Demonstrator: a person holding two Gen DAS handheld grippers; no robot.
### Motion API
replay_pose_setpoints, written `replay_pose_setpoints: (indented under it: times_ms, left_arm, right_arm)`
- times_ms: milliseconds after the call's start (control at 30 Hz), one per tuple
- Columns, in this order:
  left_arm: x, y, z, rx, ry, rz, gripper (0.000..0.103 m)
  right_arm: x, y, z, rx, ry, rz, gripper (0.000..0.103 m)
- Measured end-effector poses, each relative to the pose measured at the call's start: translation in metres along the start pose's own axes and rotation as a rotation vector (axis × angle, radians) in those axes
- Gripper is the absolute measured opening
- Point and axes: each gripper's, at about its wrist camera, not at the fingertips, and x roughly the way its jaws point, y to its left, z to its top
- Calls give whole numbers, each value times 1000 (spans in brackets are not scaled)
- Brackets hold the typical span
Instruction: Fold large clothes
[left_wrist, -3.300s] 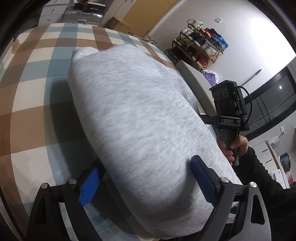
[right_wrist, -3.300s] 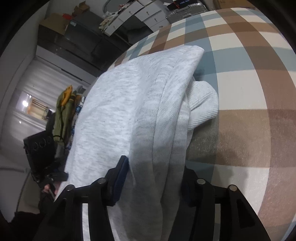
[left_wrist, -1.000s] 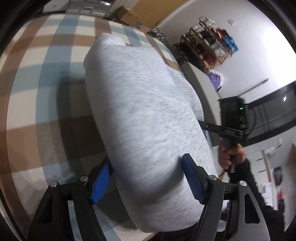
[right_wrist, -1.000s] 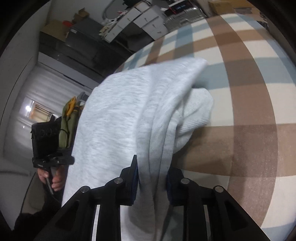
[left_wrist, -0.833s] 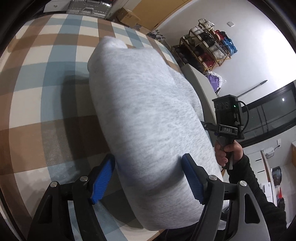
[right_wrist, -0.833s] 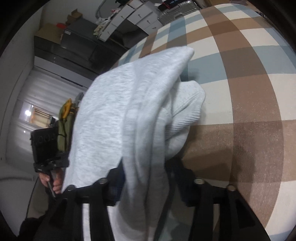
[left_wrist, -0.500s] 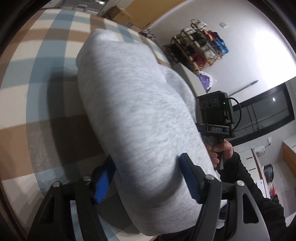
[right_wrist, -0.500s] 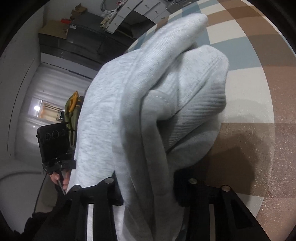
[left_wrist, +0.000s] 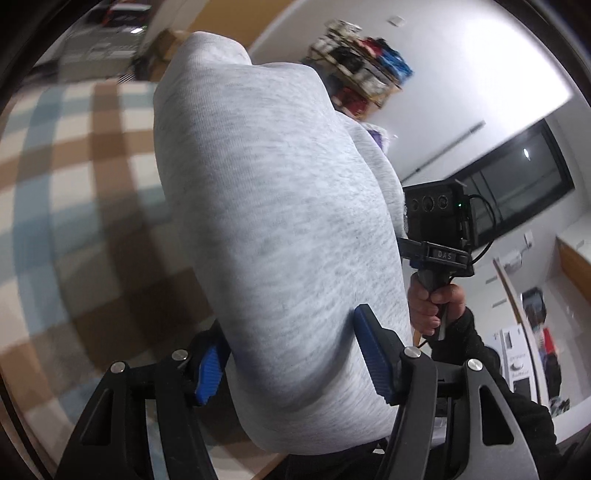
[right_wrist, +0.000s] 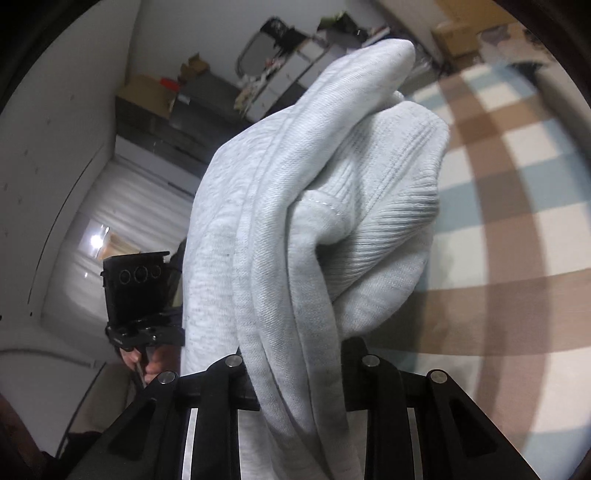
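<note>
A folded light grey sweatshirt (left_wrist: 280, 206) is held up off the plaid bed cover (left_wrist: 55, 184), spanning both grippers. My left gripper (left_wrist: 291, 360) is shut on one thick end of it, blue pads (left_wrist: 373, 354) pressed into the bundle. My right gripper (right_wrist: 295, 369) grips the other end, where the grey sweatshirt (right_wrist: 295, 221) bunches with its ribbed hem. Its jaws are closing on the folds, and cloth hides the fingertips. In the left wrist view the right gripper's black body (left_wrist: 437, 221) and a hand (left_wrist: 436, 306) show past the cloth.
The plaid bed cover (right_wrist: 517, 184) lies below and to the right. A shoe rack (left_wrist: 362, 74) stands against the white wall, with a dark window (left_wrist: 517, 192) beside it. Boxes and cabinets (right_wrist: 155, 92) line the far side, with pale curtains (right_wrist: 140, 206) below them.
Both grippers have risen with the sweatshirt, so it has come up off the bed cover. The right jaws have narrowed on the bunched folds.
</note>
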Motion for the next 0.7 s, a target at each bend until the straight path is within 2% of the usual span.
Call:
replay_pose_setpoints:
  times_ms: [133, 267, 400, 467, 533, 633, 700]
  left_arm:
    - [27, -42, 38, 64, 39, -42, 60]
    - [64, -89, 80, 117, 95, -92, 60]
    - [115, -138, 128, 160, 119, -178, 60]
    - [139, -148, 146, 153, 113, -227, 60]
    - [169, -152, 160, 156, 110, -243, 60]
    - [237, -140, 169, 104, 128, -201, 60]
    - [278, -120, 158, 34, 172, -149, 60]
  right_arm:
    - [-64, -8, 8, 46, -71, -68, 26]
    - [-122, -19, 16, 142, -118, -154, 27]
    - [-196, -37, 39, 181, -173, -306, 27]
    - [-224, -47, 50, 194, -189, -377, 27]
    - [-245, -67, 66, 205, -197, -435, 28]
    - [-254, -103, 82, 233, -196, -530, 33]
    - [-247, -152, 92, 249, -162, -657, 48]
